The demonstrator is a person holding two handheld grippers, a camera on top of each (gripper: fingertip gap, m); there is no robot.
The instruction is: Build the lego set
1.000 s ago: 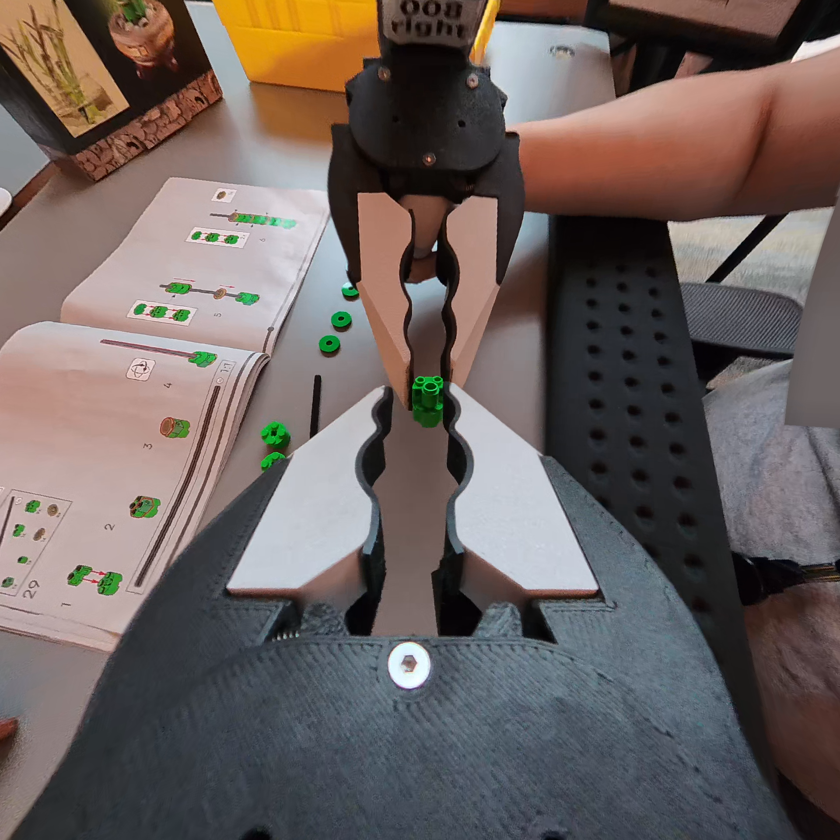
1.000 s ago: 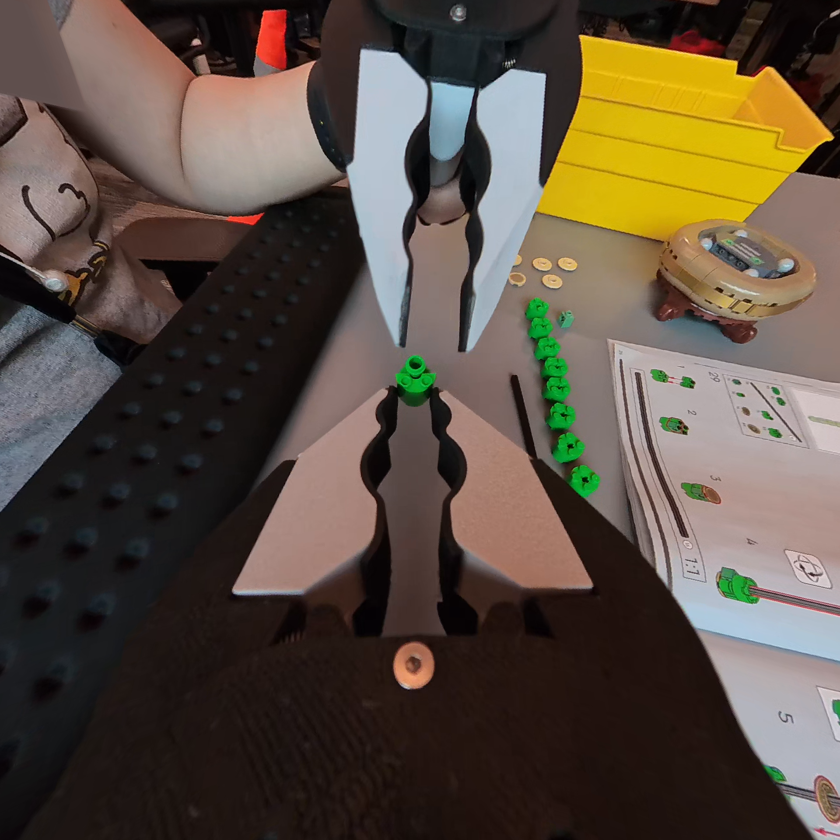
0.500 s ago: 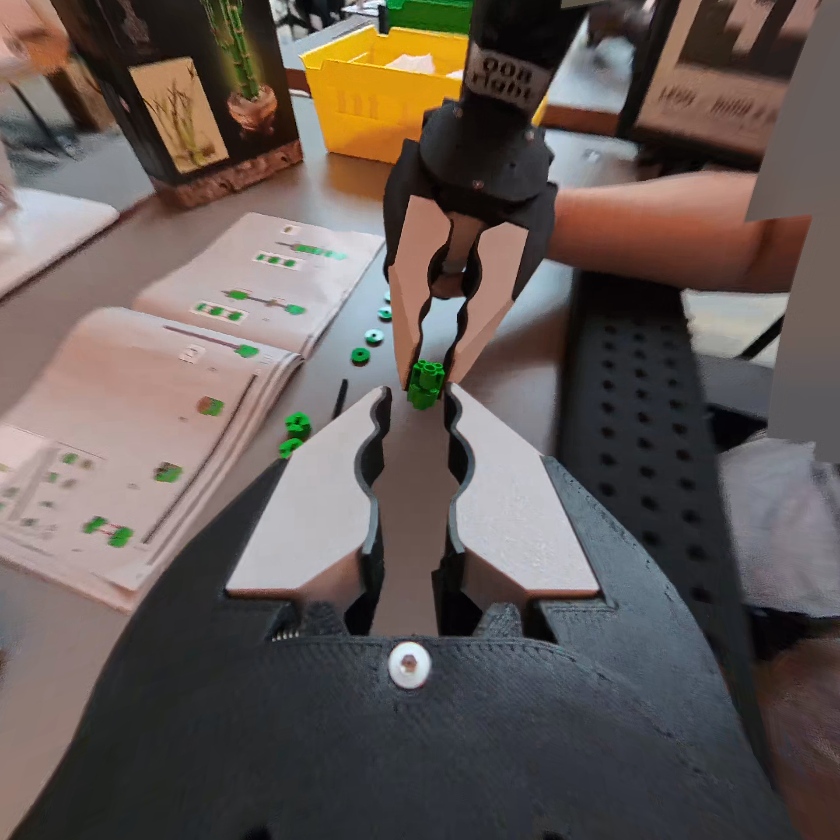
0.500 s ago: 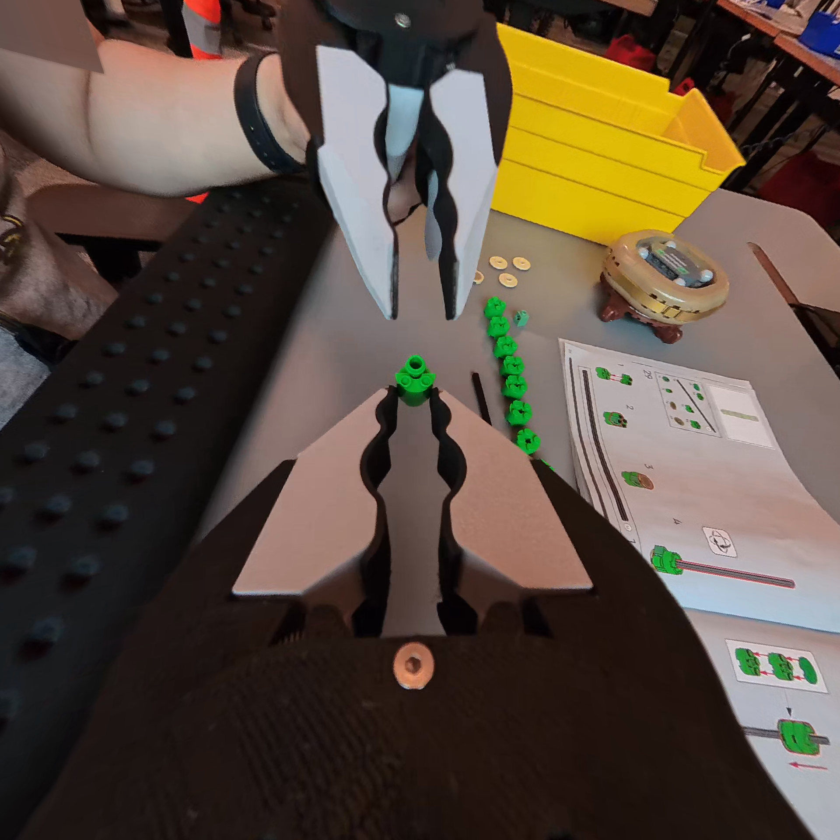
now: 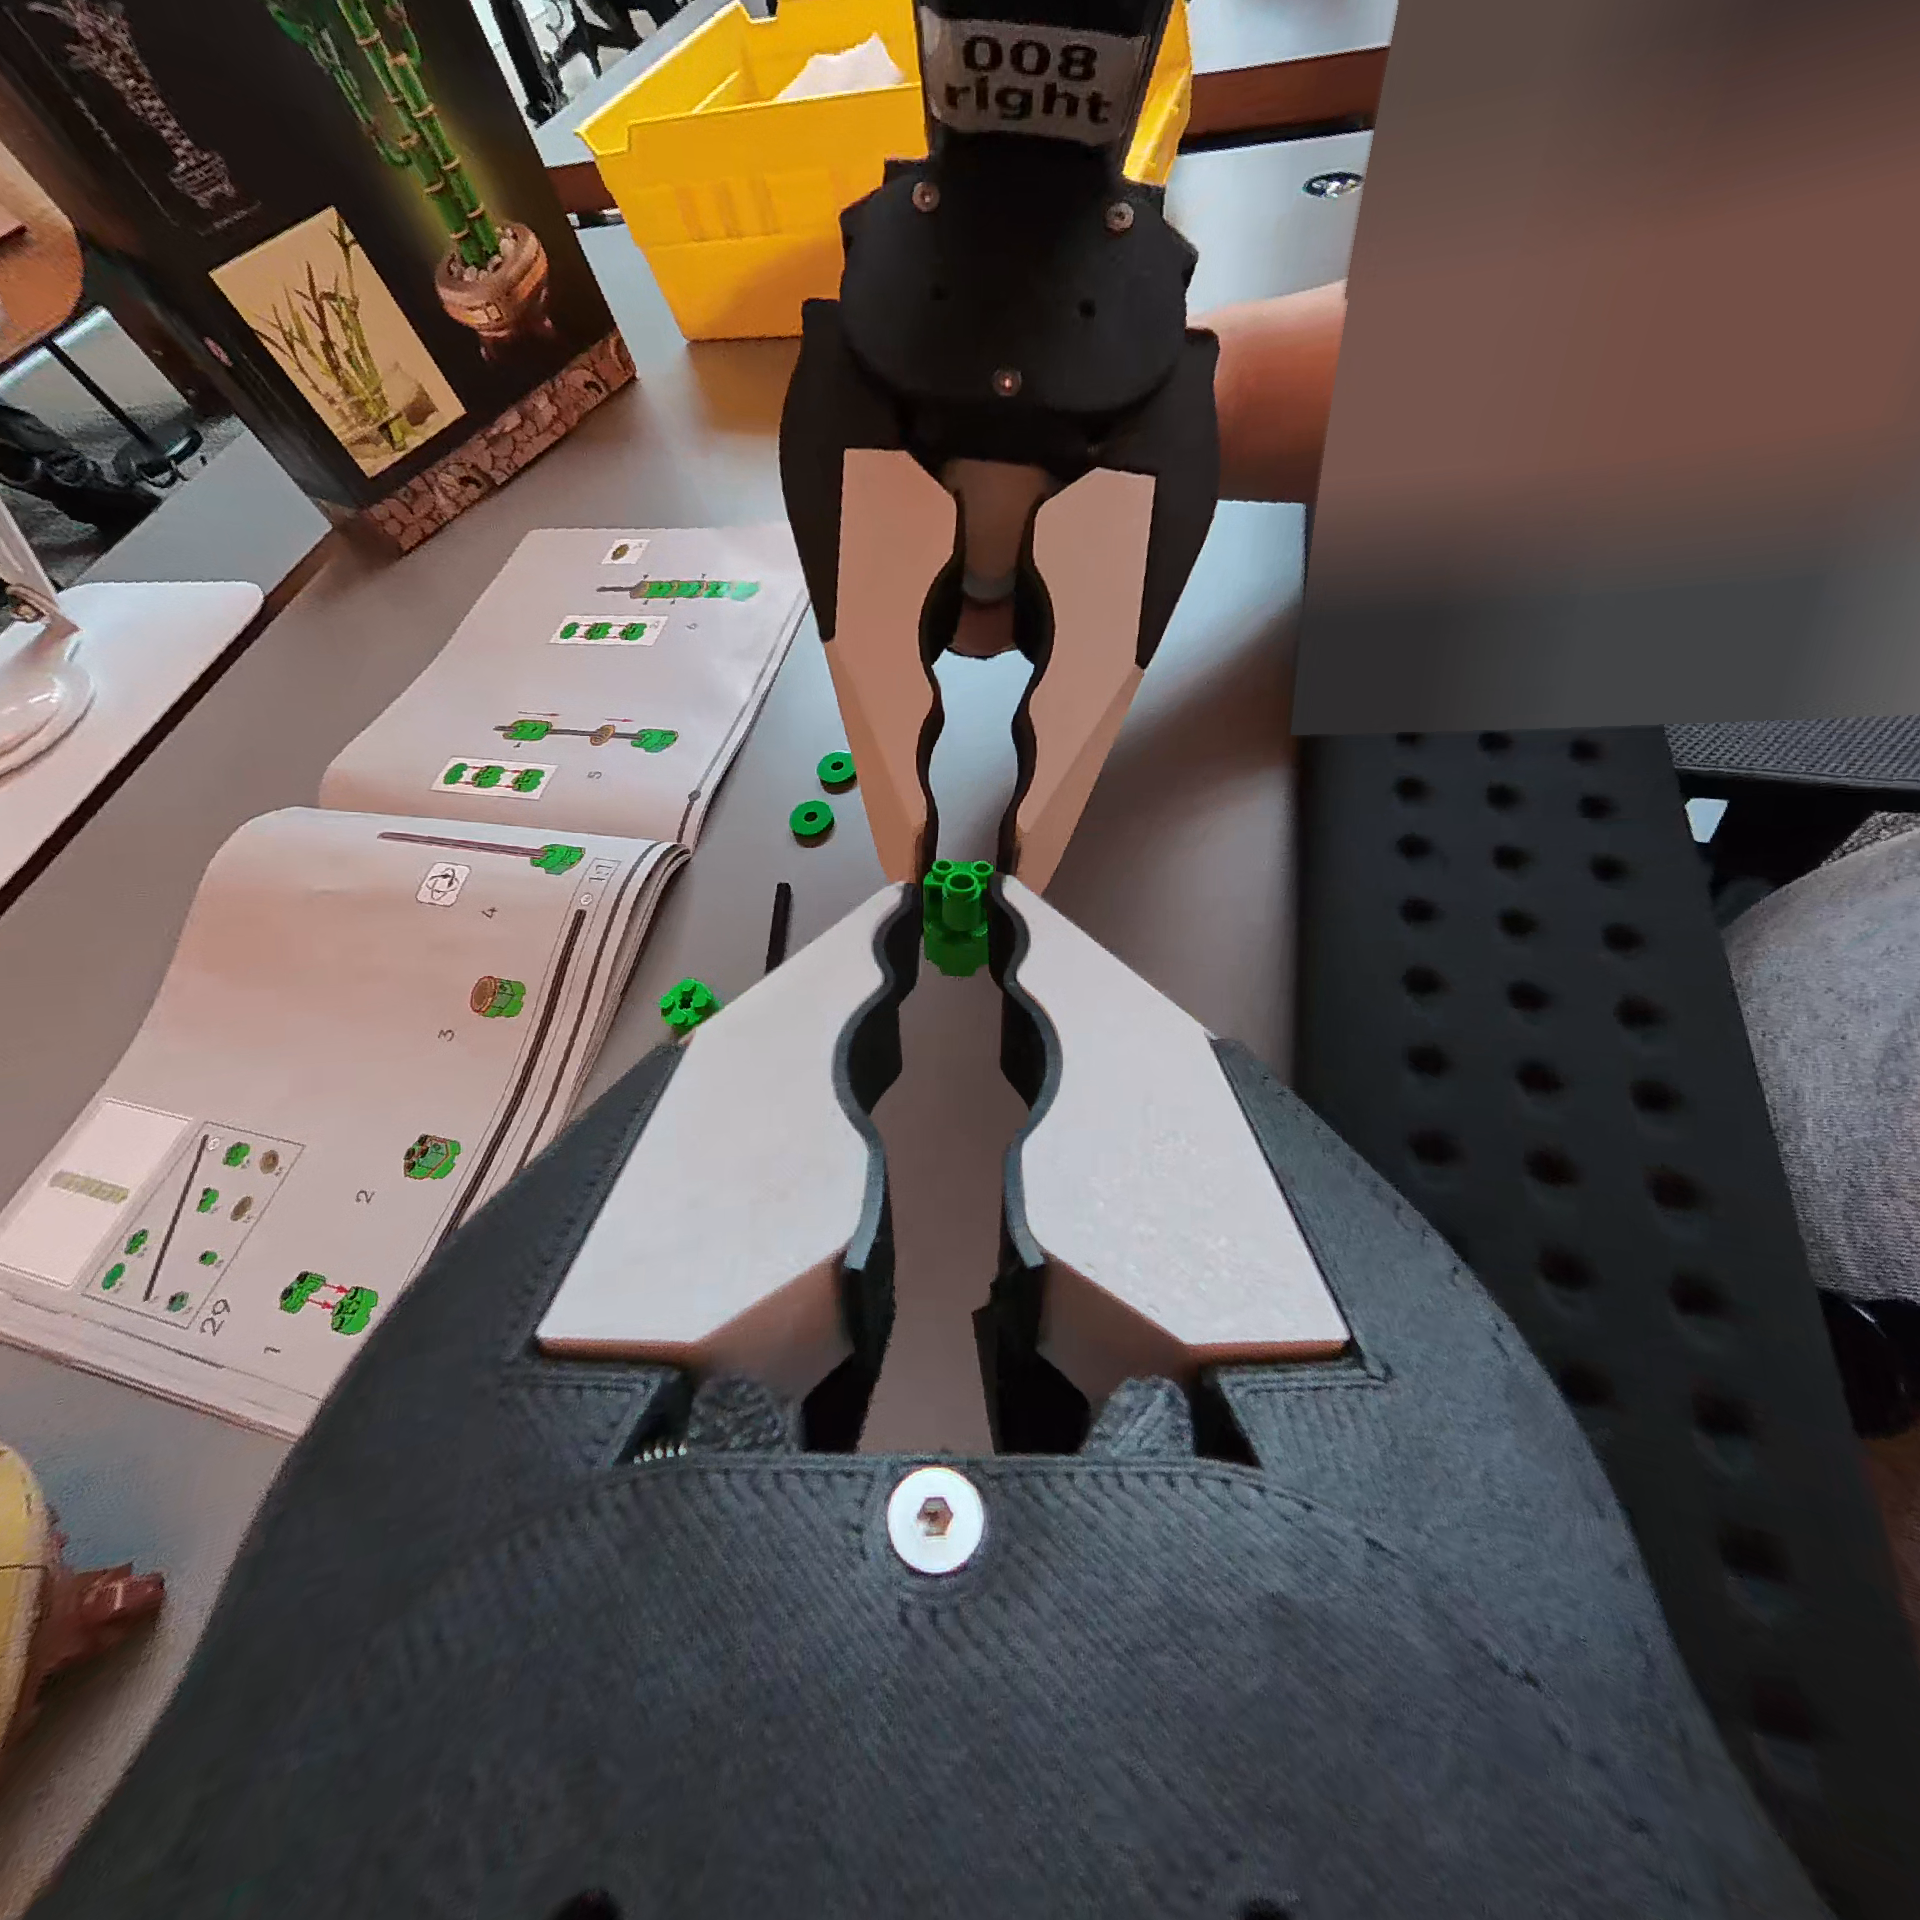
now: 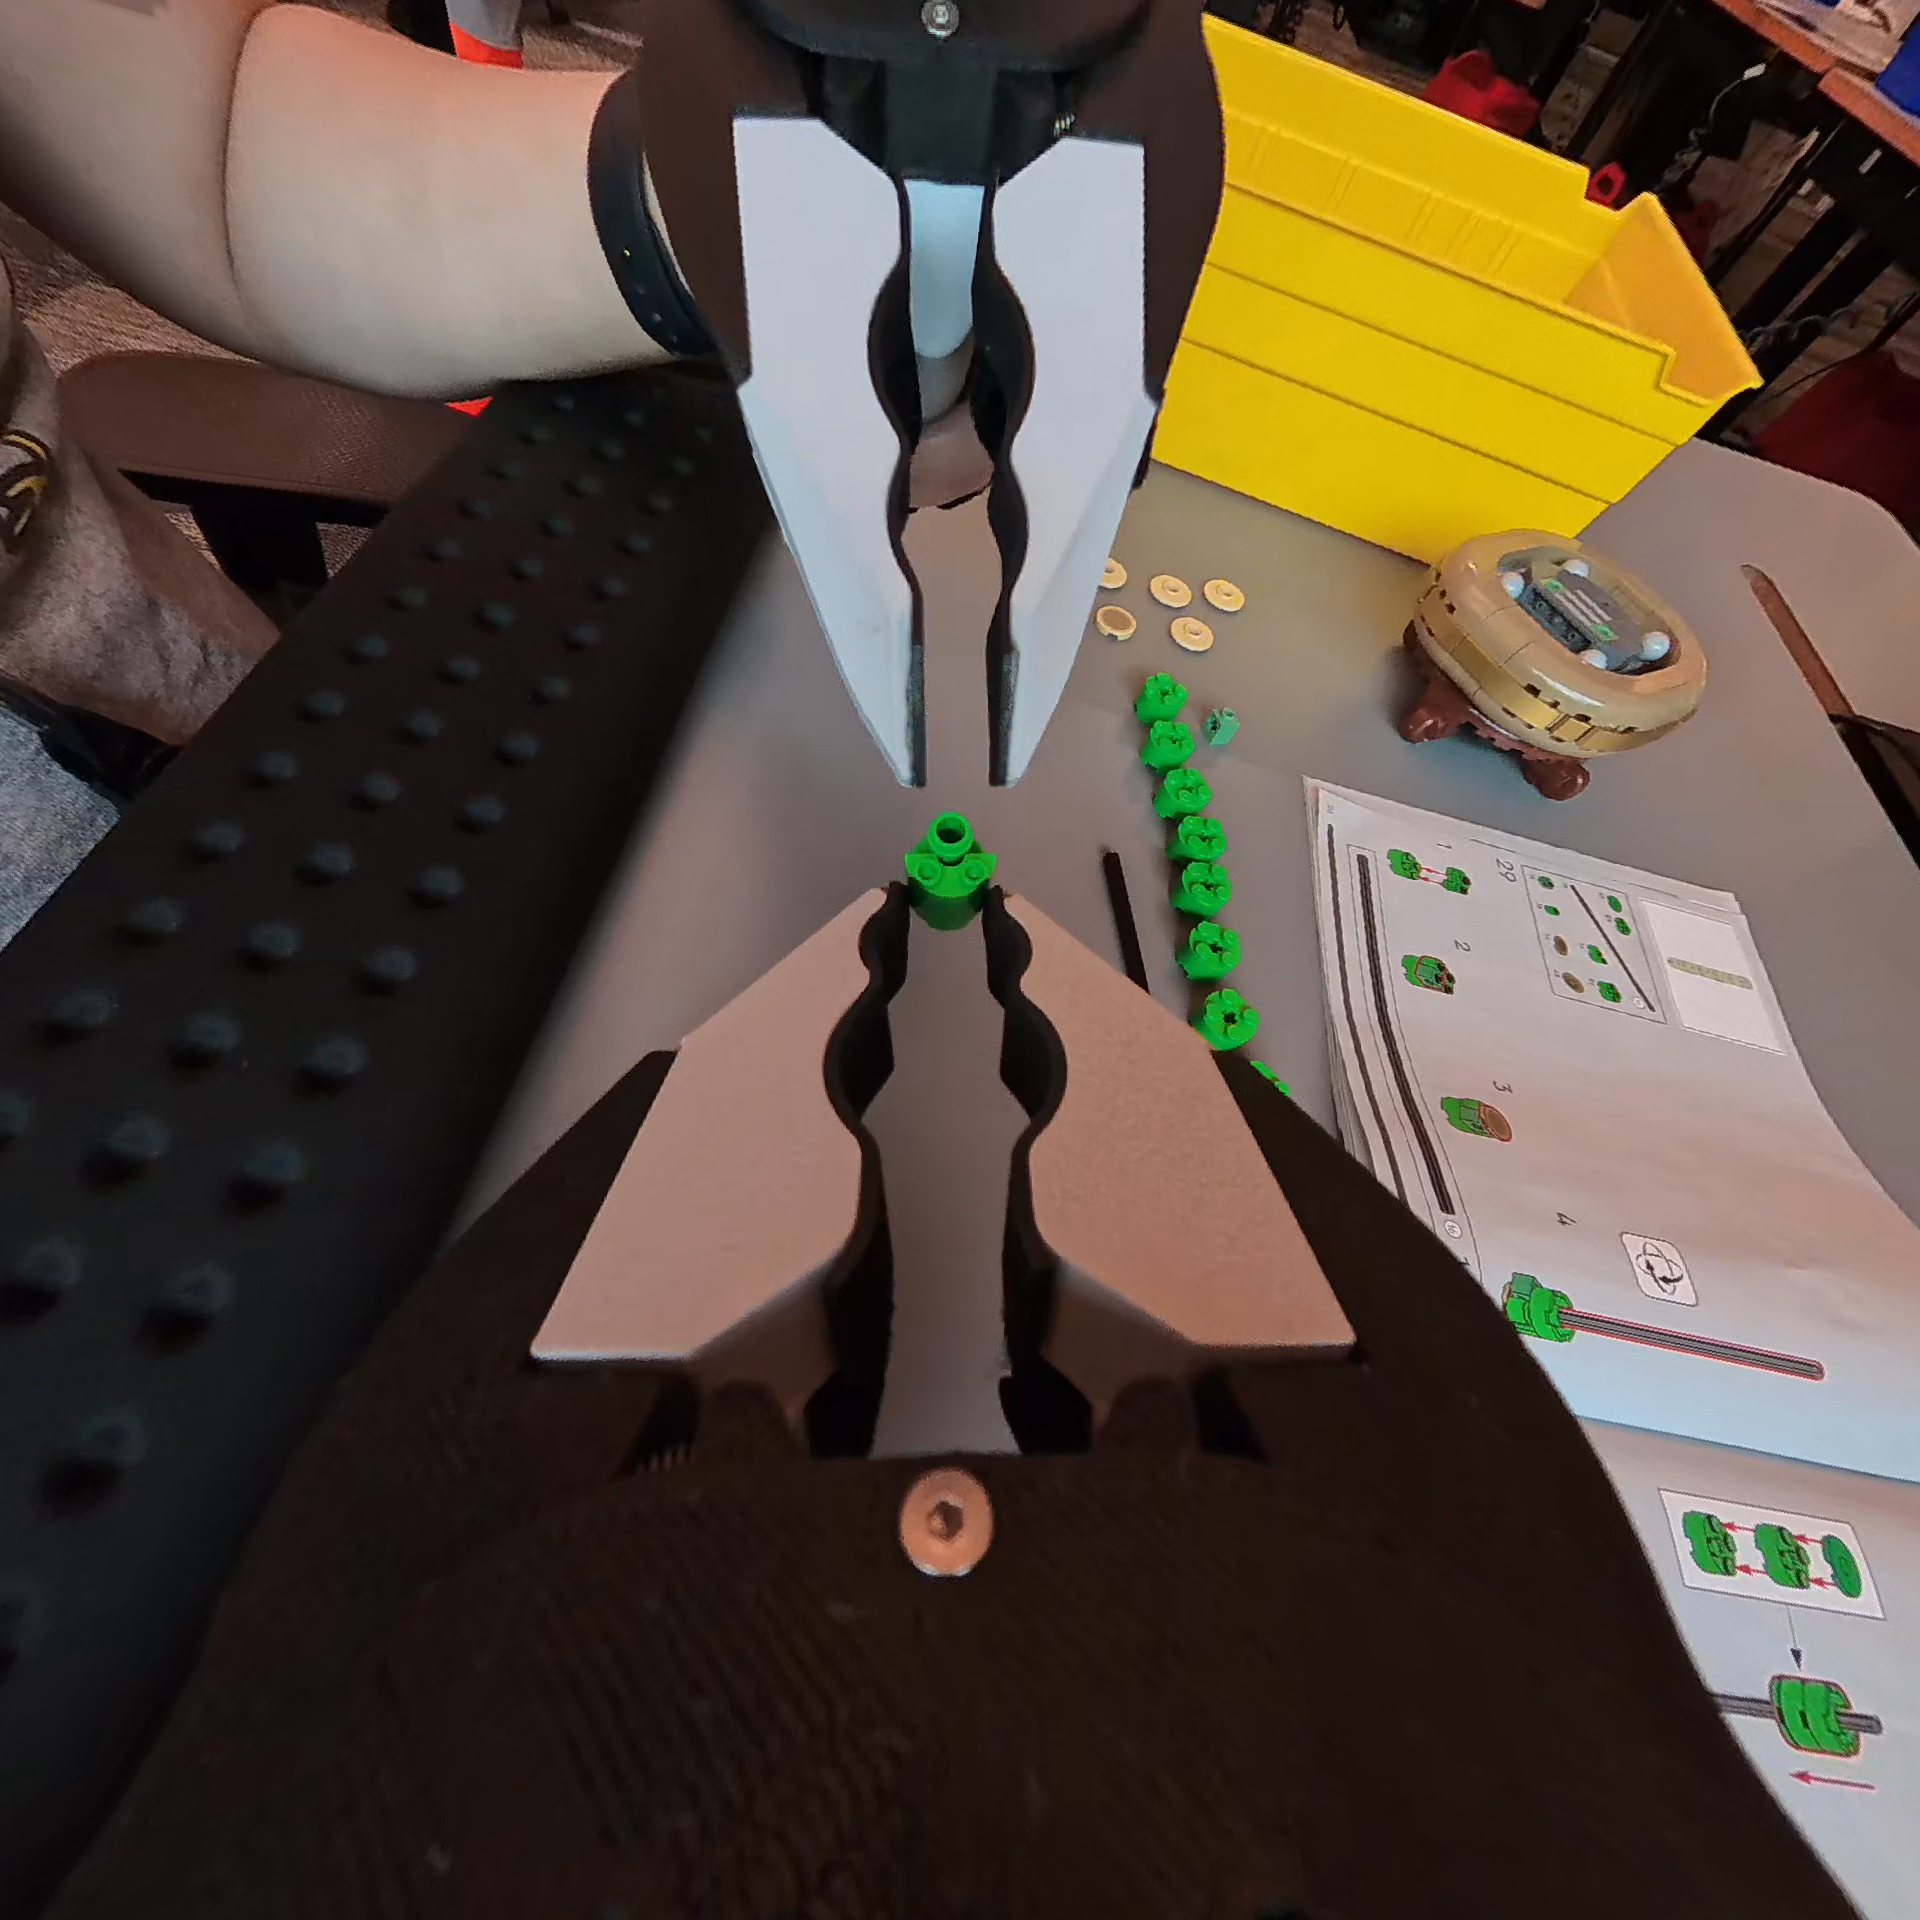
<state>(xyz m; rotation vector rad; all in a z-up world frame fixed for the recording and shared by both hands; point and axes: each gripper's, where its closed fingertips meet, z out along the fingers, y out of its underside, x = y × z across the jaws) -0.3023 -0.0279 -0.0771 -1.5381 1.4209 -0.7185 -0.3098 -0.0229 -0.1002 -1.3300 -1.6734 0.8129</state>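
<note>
**Green stack (image 6: pixel 948 899) pinched in right tongs (image 6: pixel 945 891), left tongs (image 6: pixel 956 779) poised opposite**

Left wrist view, from 9 o'clock across:
- Set box (image 5: pixel 312 260) standing at 10 o'clock on the grey table (image 5: pixel 675 436).
- Open booklet (image 5: pixel 416 987) lying flat at 9 o'clock.
- One loose green brick (image 5: pixel 688 1006) just beside the booklet's edge, then a thin black rod (image 5: pixel 777 925).
- Two green rings (image 5: pixel 821 800) at 11 o'clock of the stack.
- Yellow bin (image 5: pixel 769 197) at 12 o'clock, behind the right tongs.
- Black studded mat (image 5: pixel 1558 1039) at 3 o'clock.

Right wrist view, from the left:
- Mat filling 9 o'clock.
- Dead centre, right tongs closed to a narrow gap on the stack, tips pressing both sides of its round lower brick, over the bare strip of table between mat and rod.
- Single stud on the stack's far end aimed at 12 o'clock.
- Left tongs pointing in from 12 o'clock, set narrow, gripping nothing, tips just short of that stud and not touching it.
- Right of the stack, the rod, then a row of green bricks (image 6: pixel 1195 862) running from 1 towards 4 o'clock.
- Small pale-green piece (image 6: pixel 1223 725) beside the row's far end.
- Tan discs (image 6: pixel 1174 608) at 1 o'clock.
- Tan pot (image 6: pixel 1548 644) on brown feet at 2 o'clock, in front of the bin.
- Booklet spread from 3 to 4 o'clock.
</note>
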